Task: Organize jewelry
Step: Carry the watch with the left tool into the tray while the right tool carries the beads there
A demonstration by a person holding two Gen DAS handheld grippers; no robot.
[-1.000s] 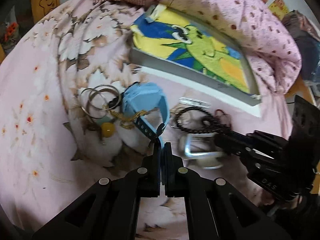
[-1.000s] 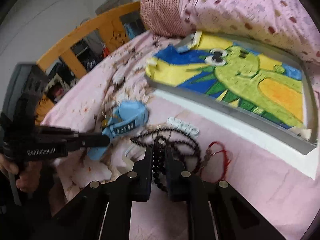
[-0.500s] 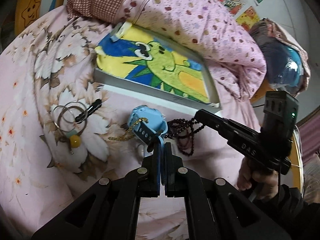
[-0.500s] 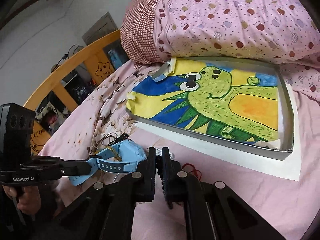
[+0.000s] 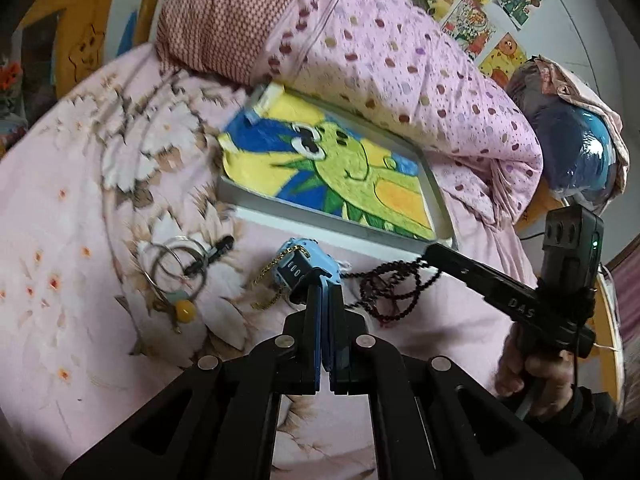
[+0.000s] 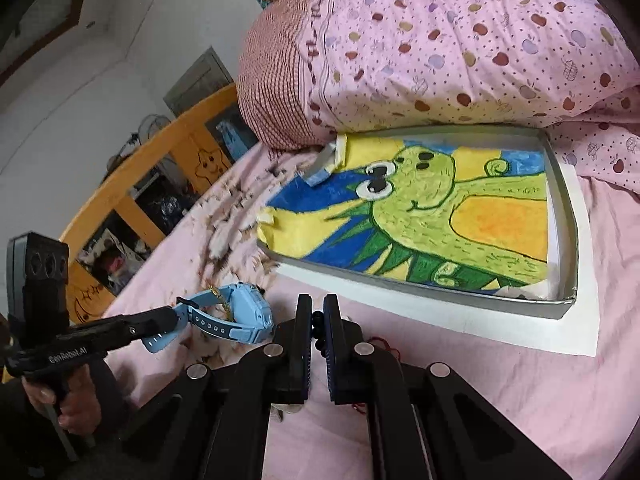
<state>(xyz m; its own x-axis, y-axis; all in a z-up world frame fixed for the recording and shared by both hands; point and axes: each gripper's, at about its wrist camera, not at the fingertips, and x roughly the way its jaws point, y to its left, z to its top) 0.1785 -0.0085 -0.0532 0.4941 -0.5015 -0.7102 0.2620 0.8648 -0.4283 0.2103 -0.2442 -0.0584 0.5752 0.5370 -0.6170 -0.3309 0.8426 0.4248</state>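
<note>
My left gripper is shut on the strap of a light blue watch, held just above the bed; a thin gold chain dangles from the watch. In the right wrist view the watch hangs from the left gripper at lower left. My right gripper is shut on a black bead necklace, whose loops hang under the right gripper. Beyond both lies a shallow grey tray lined with a green dinosaur drawing.
Silver bangles, a black clip and a yellow bead lie on the floral sheet to the left. A red cord peeks out by my right fingers. A dotted pink pillow backs the tray; an orange bed rail runs along the left.
Both grippers have risen, lifting the watch and the bead necklace off the sheet. The right gripper's jaws closed tighter on the beads. Bangles and yellow bead stayed on the bed.
</note>
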